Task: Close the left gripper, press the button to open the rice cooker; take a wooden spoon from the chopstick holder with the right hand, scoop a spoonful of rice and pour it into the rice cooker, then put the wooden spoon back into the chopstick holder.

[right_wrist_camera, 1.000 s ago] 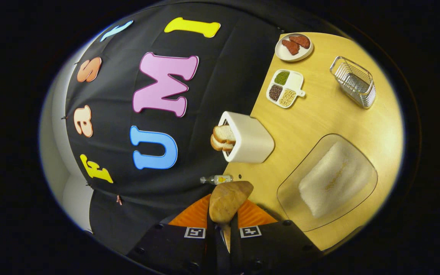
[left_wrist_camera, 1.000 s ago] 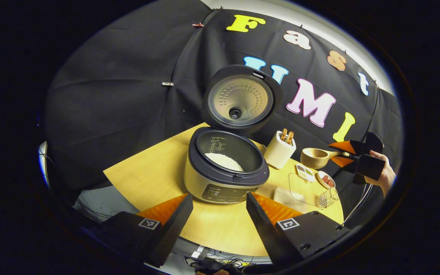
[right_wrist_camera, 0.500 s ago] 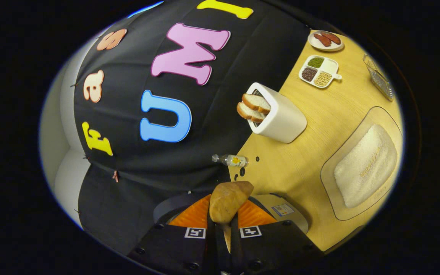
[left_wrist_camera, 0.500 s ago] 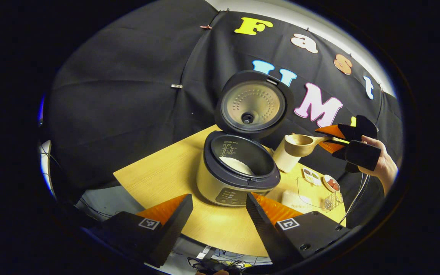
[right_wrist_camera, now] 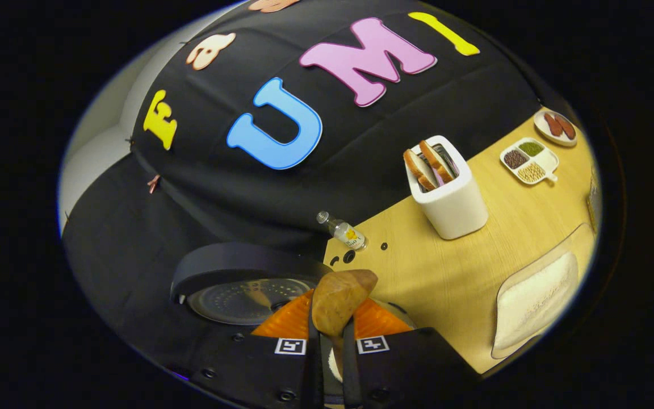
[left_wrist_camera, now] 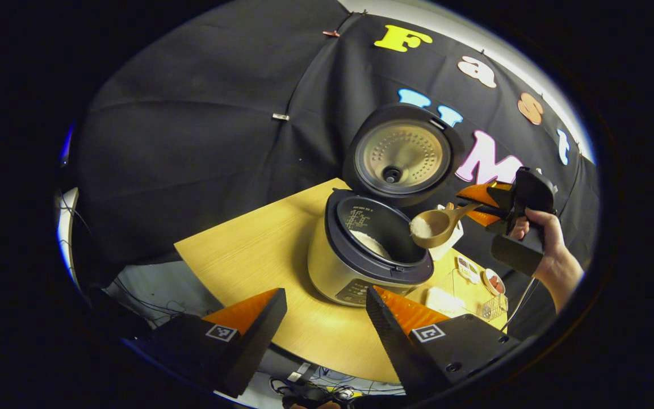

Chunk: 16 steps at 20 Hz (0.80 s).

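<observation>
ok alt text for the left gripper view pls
A wooden spoon holding a little rice, gripped by the right hand-held gripper, hangs over the open rice cooker, whose lid stands upright. The cooker sits on a wooden table, with the left hand-held gripper open in the foreground.
</observation>
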{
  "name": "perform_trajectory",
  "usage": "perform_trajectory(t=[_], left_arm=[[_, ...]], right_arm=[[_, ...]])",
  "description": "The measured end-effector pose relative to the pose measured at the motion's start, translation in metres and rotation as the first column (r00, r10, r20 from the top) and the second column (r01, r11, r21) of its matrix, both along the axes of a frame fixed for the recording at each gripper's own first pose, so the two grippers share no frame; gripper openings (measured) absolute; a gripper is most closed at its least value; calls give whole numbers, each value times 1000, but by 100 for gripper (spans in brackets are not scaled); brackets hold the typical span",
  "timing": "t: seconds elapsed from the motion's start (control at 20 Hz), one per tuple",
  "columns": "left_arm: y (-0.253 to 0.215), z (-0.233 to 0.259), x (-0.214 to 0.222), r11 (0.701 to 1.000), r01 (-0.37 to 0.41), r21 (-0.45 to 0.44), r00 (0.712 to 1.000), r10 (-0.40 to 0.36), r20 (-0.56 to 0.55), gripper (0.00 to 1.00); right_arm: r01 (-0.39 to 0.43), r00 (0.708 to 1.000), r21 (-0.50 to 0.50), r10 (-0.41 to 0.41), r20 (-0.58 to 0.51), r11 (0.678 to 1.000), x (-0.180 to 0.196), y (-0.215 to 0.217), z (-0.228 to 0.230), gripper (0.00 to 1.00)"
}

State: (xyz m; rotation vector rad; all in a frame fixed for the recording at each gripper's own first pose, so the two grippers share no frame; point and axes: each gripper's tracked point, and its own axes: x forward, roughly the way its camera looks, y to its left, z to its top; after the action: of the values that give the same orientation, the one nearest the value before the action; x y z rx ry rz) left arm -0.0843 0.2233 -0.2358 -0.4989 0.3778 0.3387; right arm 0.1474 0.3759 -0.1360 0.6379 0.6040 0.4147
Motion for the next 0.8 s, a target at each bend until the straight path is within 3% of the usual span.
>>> perform_trajectory(t=[0.3,0.6,0.75,0.8], left_arm=[[14,-8,2,1000,-5,14,1000,5,-18,96],[17,-7,4,999,-5,32,1000,5,-23,96],[19,-6,2,998,5,70,1000,-3,-30,92],[19,-5,2,997,5,74,1000,-3,-30,96]], right_arm=[[-138,972,-189,170,164,972,-8,38,2,18],[-240,908,-330,332,258,913,-19,67,-1,17],[-276,857,-393,409,312,877,-22,77,3,17],[-287,837,-420,439,327,861,-26,80,4,17]])
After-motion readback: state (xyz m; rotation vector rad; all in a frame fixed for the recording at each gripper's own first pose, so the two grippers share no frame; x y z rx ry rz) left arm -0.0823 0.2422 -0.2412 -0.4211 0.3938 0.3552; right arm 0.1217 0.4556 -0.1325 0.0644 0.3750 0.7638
